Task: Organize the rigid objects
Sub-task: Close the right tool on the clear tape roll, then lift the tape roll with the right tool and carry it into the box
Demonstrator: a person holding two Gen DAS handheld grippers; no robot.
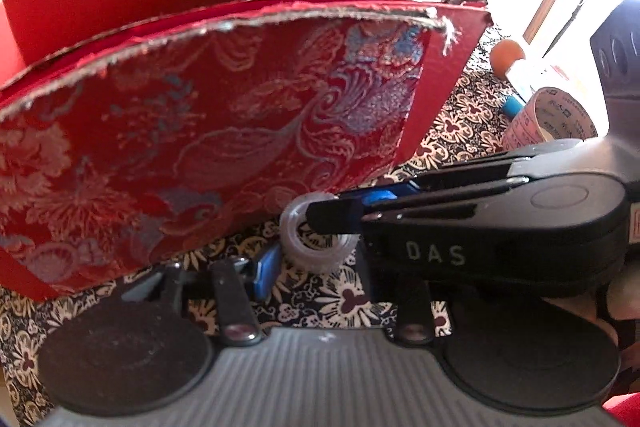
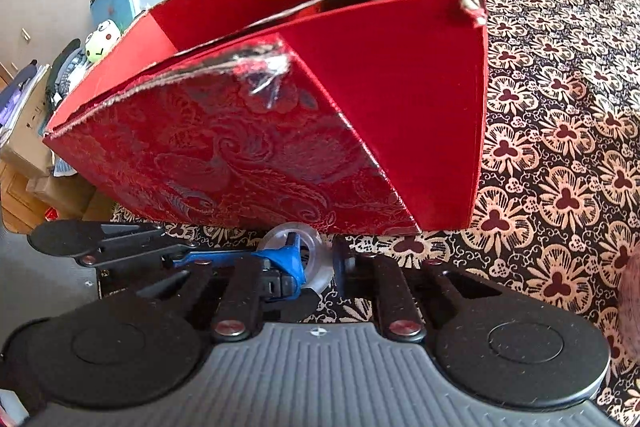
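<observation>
**Ana:** What does your left camera show?

**Ben:** Your left claw (image 1: pixel 316 263) is clenched on the little clear tape roll (image 1: pixel 320 255). One blue finger (image 1: pixel 268 267) touches the roll's left side. The other side is partly hidden. Your right claw (image 1: pixel 328 217) comes in from the right, squeezed closed. Its tip sits on the roll's rim. You cannot tell if it pinches the rim.

**Ana:** And where is the roll?

**Ben:** It is on the flowery worktop (image 1: pixel 352 295), right between your left claw's fingers and just in front of the red box (image 1: pixel 200 131). Only this view shows a big pink tape roll (image 1: pixel 560 111), far off to the right of the claw.

**Ana:** What does your right camera add?

**Ben:** It shows the box's plain red end. Your left claw reaches in from the left, and its blue fingertip (image 2: pixel 290 255) crosses the clear ring. A green frog toy (image 2: pixel 102 41) is far off to the left, past the box.
</observation>
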